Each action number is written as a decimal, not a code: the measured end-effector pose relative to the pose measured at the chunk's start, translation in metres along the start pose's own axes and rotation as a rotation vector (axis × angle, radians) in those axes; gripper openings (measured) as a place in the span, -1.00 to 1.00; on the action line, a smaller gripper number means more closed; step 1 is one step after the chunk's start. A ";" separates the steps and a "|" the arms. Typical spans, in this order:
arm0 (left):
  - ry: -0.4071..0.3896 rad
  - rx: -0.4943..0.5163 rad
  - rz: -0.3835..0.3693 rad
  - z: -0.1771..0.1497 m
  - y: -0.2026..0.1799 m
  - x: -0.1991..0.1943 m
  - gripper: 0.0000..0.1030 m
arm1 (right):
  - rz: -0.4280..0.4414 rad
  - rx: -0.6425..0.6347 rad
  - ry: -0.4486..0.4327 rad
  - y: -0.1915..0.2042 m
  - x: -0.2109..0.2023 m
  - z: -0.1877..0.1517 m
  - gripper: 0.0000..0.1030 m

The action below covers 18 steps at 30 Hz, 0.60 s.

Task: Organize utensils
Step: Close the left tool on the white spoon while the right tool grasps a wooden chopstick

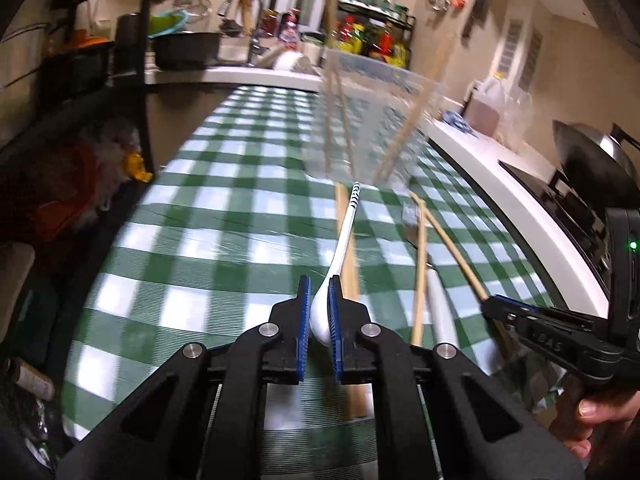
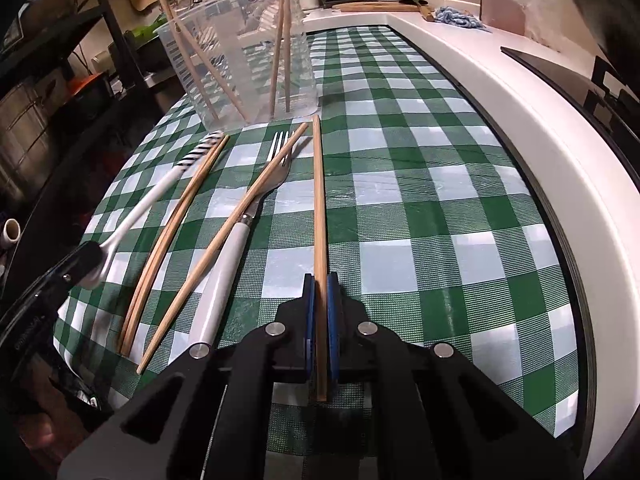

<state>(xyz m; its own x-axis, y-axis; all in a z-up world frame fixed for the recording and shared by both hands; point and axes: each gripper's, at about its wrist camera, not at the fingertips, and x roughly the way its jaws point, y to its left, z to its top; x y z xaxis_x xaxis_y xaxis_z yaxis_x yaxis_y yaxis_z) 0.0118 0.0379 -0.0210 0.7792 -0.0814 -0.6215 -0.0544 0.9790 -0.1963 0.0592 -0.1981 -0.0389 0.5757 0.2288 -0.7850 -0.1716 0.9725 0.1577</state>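
My left gripper (image 1: pixel 319 286) is shut on the bowl end of a white spoon (image 1: pixel 340 248) with a striped handle tip; the spoon also shows in the right wrist view (image 2: pixel 160 192), and so does my left gripper (image 2: pixel 94 262). My right gripper (image 2: pixel 320 284) is shut on a wooden chopstick (image 2: pixel 318 200) that points toward the clear plastic container (image 2: pixel 240 60), which holds several chopsticks. My right gripper also shows at the right of the left wrist view (image 1: pixel 490 304). On the checked cloth lie a white-handled fork (image 2: pixel 248 216), a chopstick across it (image 2: pixel 224 240) and a pair of chopsticks (image 2: pixel 172 232).
The green checked tablecloth (image 2: pixel 420 200) covers the table. A white counter (image 2: pixel 540 128) runs along the right with a stove and a wok (image 1: pixel 592 152). A sink, bottles and a black shelf (image 1: pixel 132 60) stand at the back and left.
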 end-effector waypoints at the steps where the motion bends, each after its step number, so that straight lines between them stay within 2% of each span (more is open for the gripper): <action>1: -0.006 -0.005 0.012 0.000 0.003 -0.001 -0.82 | -0.004 0.002 -0.002 0.000 0.000 0.000 -0.88; 7: -0.009 -0.024 0.085 -0.005 0.019 0.002 -0.82 | -0.034 0.018 -0.005 -0.003 0.001 -0.001 -0.87; 13: 0.041 -0.039 0.060 -0.012 0.024 0.014 -0.82 | -0.055 0.013 -0.014 -0.001 0.000 -0.003 -0.86; 18: 0.051 -0.027 0.064 -0.017 0.022 0.019 -0.81 | -0.064 0.005 -0.021 0.001 0.000 -0.006 -0.85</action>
<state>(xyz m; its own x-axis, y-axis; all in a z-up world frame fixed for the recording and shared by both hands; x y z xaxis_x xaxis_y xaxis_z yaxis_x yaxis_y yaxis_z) 0.0146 0.0550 -0.0501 0.7409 -0.0283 -0.6710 -0.1205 0.9773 -0.1744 0.0543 -0.1977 -0.0417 0.6025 0.1669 -0.7805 -0.1302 0.9853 0.1103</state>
